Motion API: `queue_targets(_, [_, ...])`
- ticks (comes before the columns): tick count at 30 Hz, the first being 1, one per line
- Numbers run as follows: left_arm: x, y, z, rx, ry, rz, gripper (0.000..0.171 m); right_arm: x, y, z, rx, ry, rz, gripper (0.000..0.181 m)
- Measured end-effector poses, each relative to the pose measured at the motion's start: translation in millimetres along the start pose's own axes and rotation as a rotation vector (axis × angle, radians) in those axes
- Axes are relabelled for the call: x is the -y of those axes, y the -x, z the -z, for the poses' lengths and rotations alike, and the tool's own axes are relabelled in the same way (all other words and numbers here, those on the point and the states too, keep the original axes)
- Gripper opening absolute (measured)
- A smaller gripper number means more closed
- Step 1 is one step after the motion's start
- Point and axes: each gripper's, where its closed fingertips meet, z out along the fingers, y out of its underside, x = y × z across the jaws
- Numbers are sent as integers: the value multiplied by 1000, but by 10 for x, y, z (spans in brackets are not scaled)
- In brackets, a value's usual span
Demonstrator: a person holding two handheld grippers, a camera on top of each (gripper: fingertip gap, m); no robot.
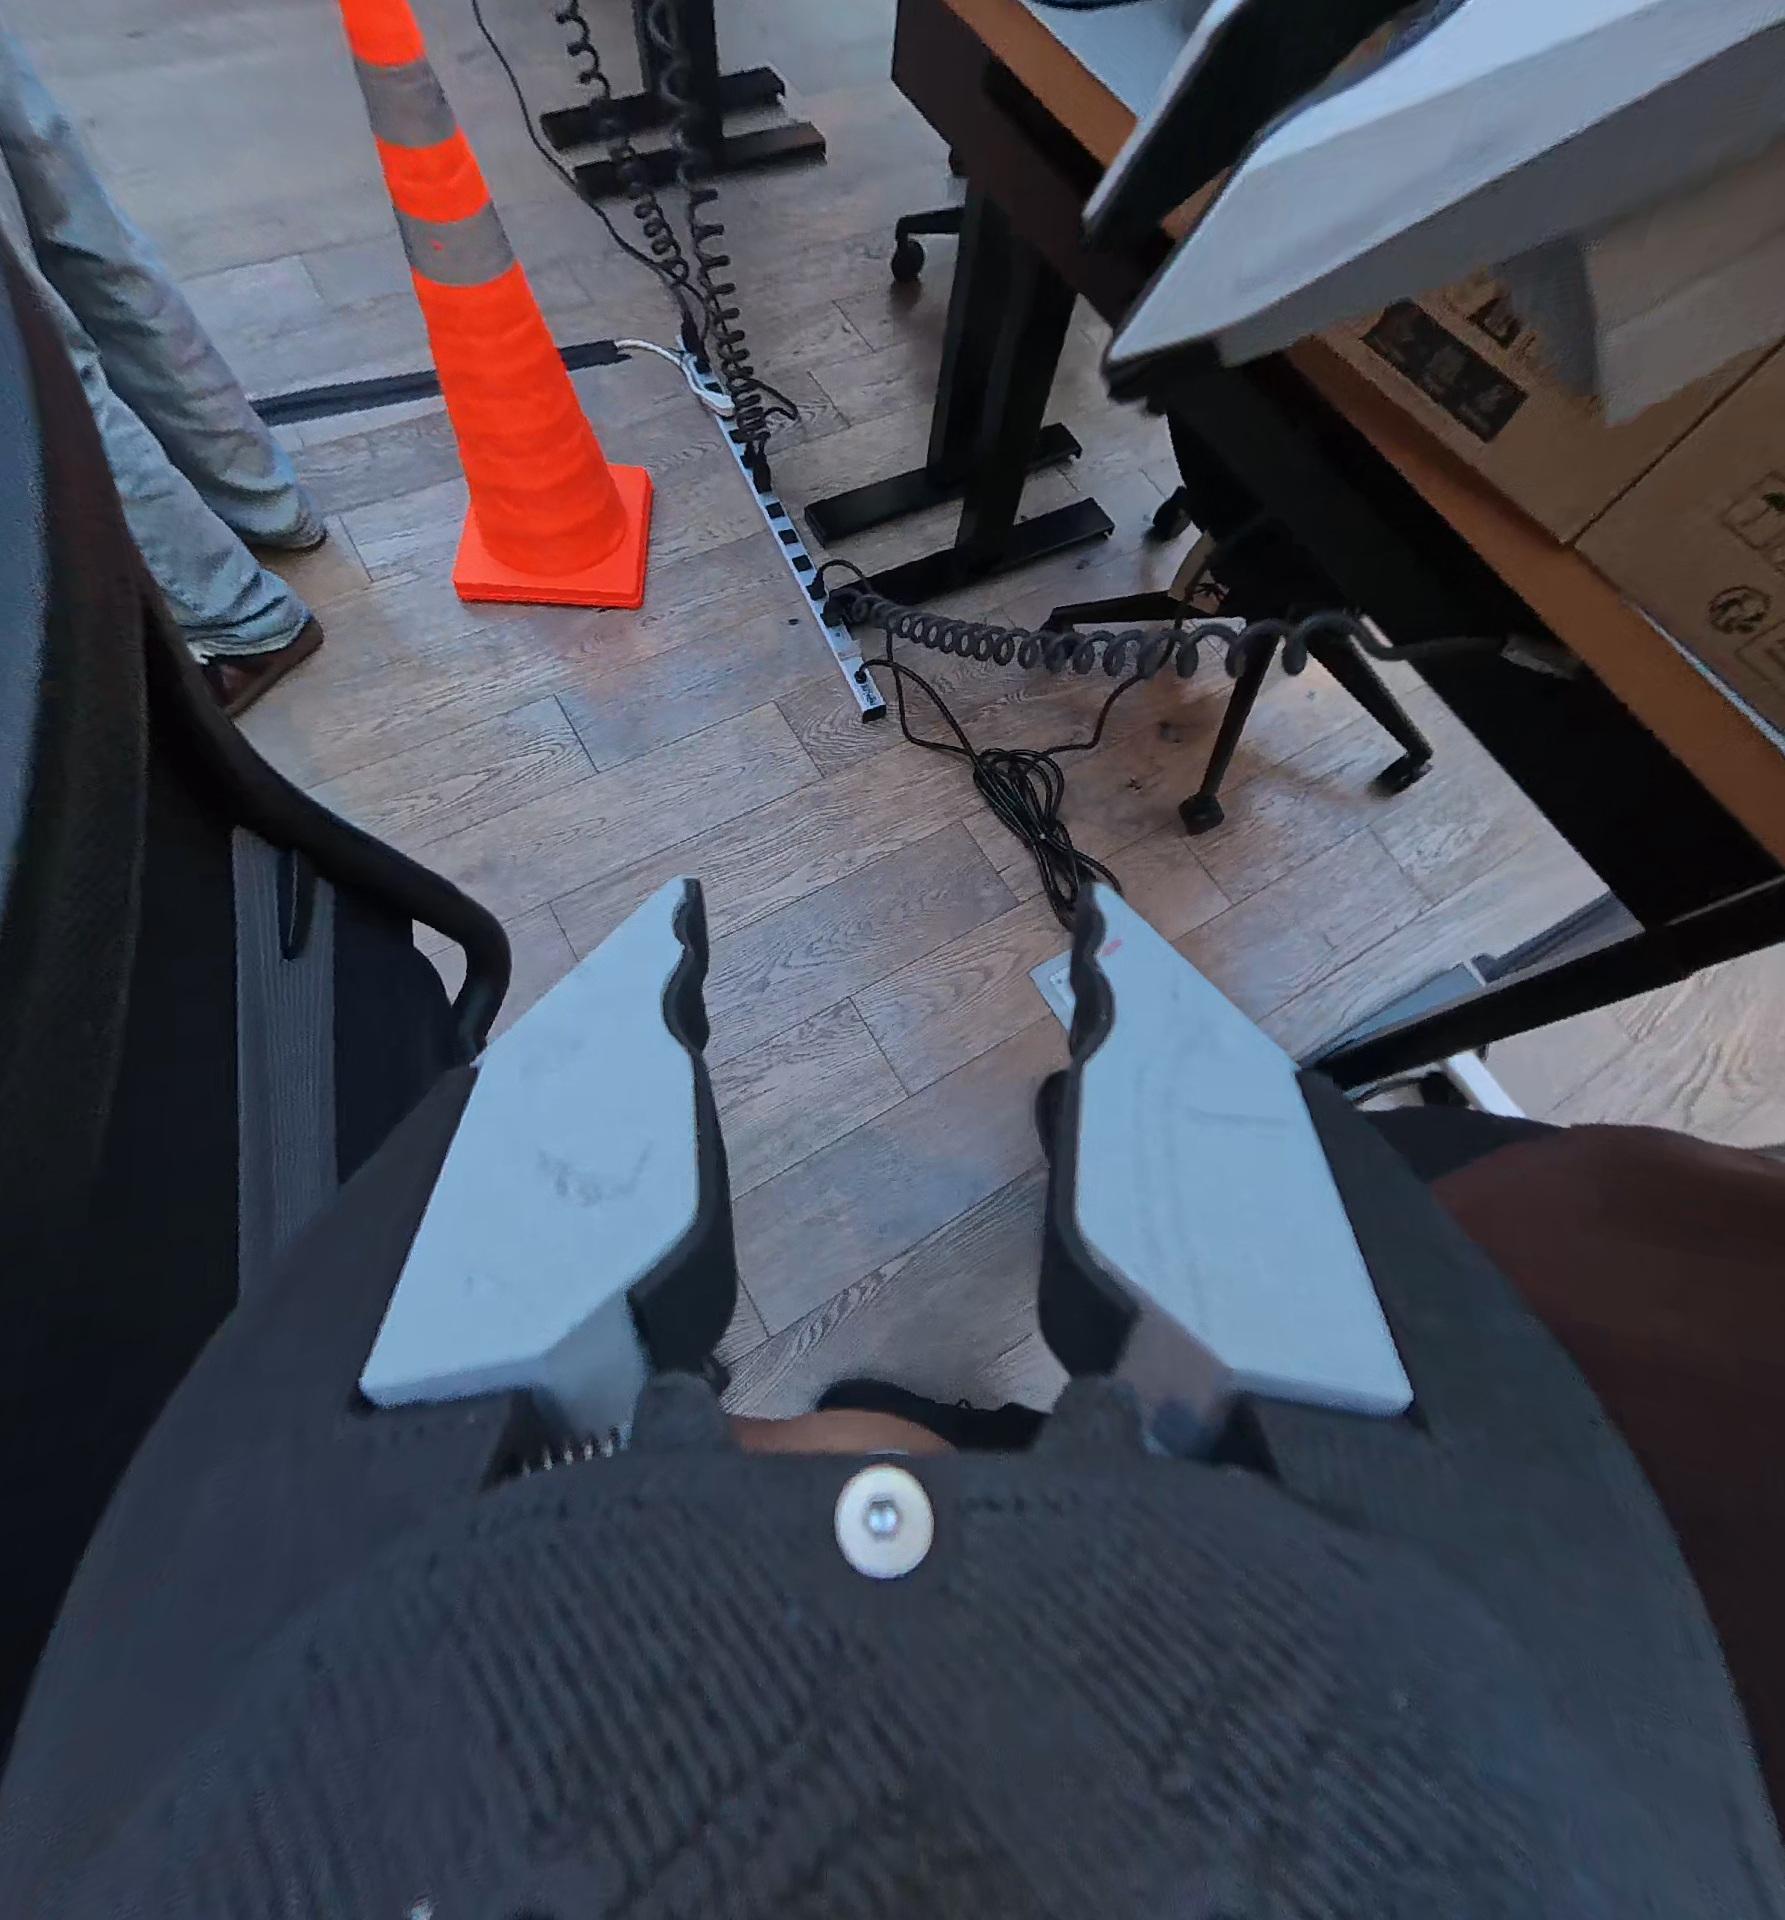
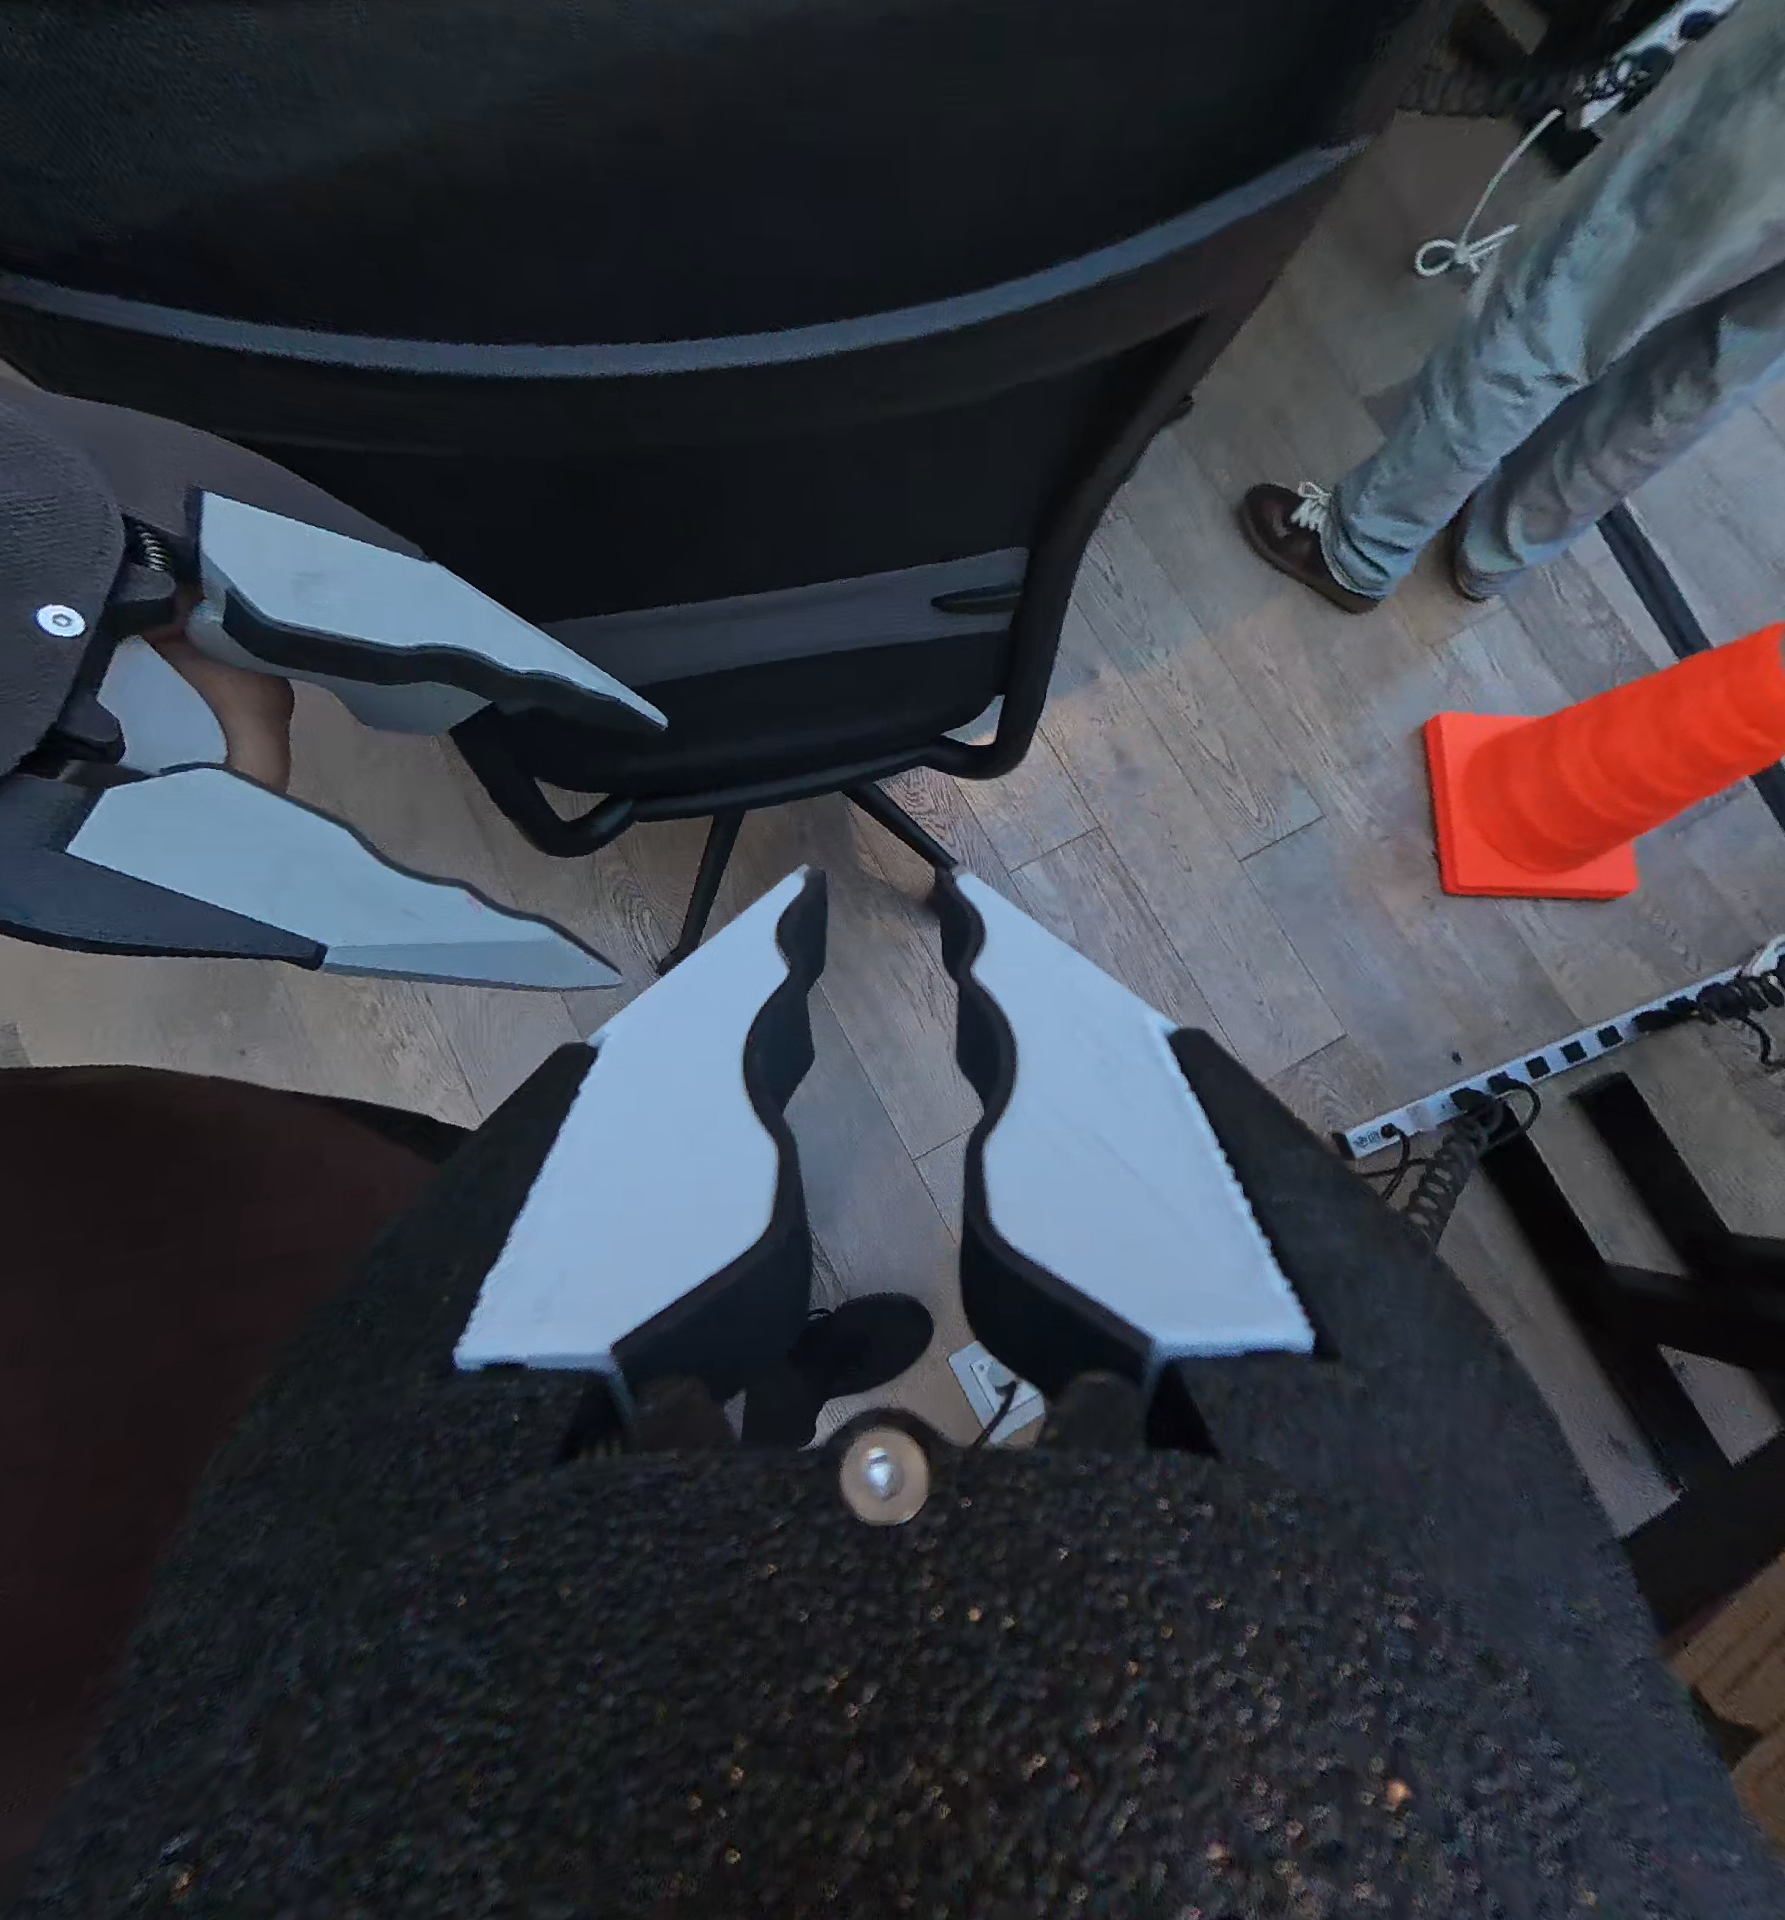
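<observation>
My left gripper (image 1: pixel 890 902) is open and empty. It hangs over the wooden floor (image 1: pixel 815 790), with a black cable bundle (image 1: pixel 1023 800) just beyond its right fingertip. It also shows at the left of the right wrist view (image 2: pixel 636 847), jaws wide apart, in front of a black mesh chair (image 2: pixel 763 468). My right gripper (image 2: pixel 883 881) is empty, its jaws a narrow gap apart, pointing down at the floor by the chair's legs. Its grey fingers (image 1: pixel 1439 208) show blurred at the top right of the left wrist view.
An orange traffic cone (image 1: pixel 524 395) (image 2: pixel 1615 769) stands on the floor near a person's legs in jeans (image 1: pixel 171 395) (image 2: pixel 1542 416). A power strip (image 1: pixel 794 540) with coiled cables lies by black table feet (image 1: pixel 961 509). Cardboard boxes (image 1: pixel 1698 488) sit on the table at the right. Across from one pair of fingers to the other is roughly 9 cm.
</observation>
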Motion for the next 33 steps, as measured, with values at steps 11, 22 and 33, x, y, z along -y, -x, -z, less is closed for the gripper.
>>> queue_targets(11, [-158,-433,-59,-218,-11,0,76,-339,265,163,-11,-10,-72,27])
queue_targets(22, [489,-2316,-81,-693,-20,-521,69,-1279,487,1768,-389,-167,-258,48])
queue_targets(33, [575,-5445,335,-1060,-84,-823,117,-3934,1155,4275,-781,-251,-585,90])
